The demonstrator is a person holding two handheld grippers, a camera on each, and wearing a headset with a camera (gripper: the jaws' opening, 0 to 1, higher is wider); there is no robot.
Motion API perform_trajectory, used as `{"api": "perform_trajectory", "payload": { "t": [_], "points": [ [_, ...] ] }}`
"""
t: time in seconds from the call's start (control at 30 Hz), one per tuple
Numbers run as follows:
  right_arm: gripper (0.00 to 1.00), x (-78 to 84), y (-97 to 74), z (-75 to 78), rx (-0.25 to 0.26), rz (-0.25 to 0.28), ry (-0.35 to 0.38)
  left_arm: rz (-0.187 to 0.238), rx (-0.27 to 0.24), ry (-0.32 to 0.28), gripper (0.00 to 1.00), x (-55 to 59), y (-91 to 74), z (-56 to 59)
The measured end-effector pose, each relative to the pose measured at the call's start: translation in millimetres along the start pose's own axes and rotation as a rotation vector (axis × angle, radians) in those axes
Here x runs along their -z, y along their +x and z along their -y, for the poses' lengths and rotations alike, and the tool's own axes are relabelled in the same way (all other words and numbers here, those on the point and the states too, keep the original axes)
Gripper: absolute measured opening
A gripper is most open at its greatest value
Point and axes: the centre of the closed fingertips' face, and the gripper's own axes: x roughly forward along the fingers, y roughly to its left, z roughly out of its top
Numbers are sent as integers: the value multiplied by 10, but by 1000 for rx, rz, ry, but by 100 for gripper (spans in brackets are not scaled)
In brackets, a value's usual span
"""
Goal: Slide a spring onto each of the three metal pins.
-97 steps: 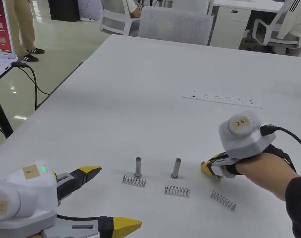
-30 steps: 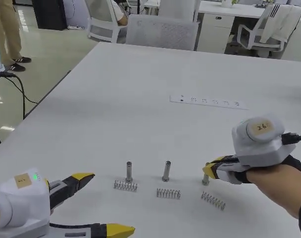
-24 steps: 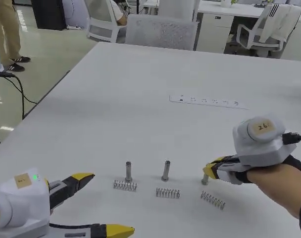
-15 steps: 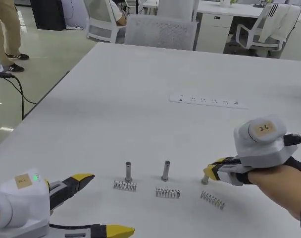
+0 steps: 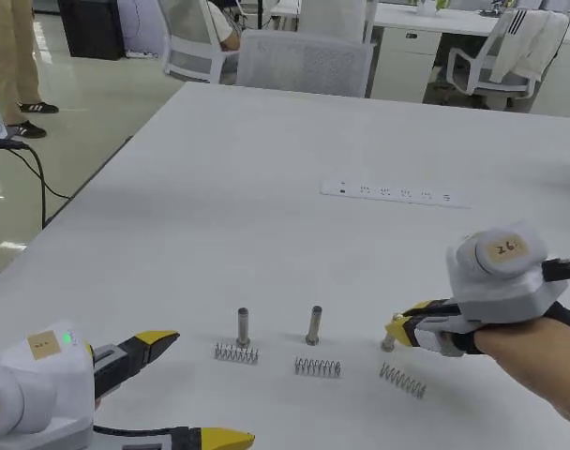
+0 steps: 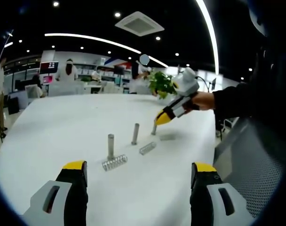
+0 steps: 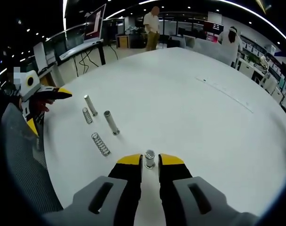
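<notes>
**Right gripper (image 7: 150,161) clamped on the right-hand pin (image 7: 149,154); left gripper (image 6: 139,166) spread wide, empty.**
Three springs (image 5: 318,367) lie beside the pins (image 5: 243,326), none threaded; a sideways tug could topple the gripped pin.

Item count on the table (image 5: 266,169):
Metal pins: three, namely the left pin (image 5: 243,326), middle pin (image 5: 314,323) and right pin (image 5: 388,343).
Springs: three, namely the left spring (image 5: 236,353), middle spring (image 5: 318,367) and right spring (image 5: 402,381).
Power strip (image 5: 396,195): one.
Grippers: two, namely the left gripper (image 5: 215,385) and right gripper (image 5: 396,333).
</notes>
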Motion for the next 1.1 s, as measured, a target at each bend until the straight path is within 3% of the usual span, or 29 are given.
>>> {"api": "perform_trajectory", "payload": {
  "t": [0.3,0.53,0.9,1.1],
  "points": [
    [11,87,-101,16,4,-6,-13,-5,5,2,88,8,5,11],
    [12,189,-193,-102,-28,-26,-49,-5,7,2,88,7,6,14],
    [12,477,-169,-267,-91,-118,-127,-3,9,1,88,5,0,12],
    [11,548,-153,-291,-101,-146,-150,-4,10,2,87,5,-1,16]
  ]
}}
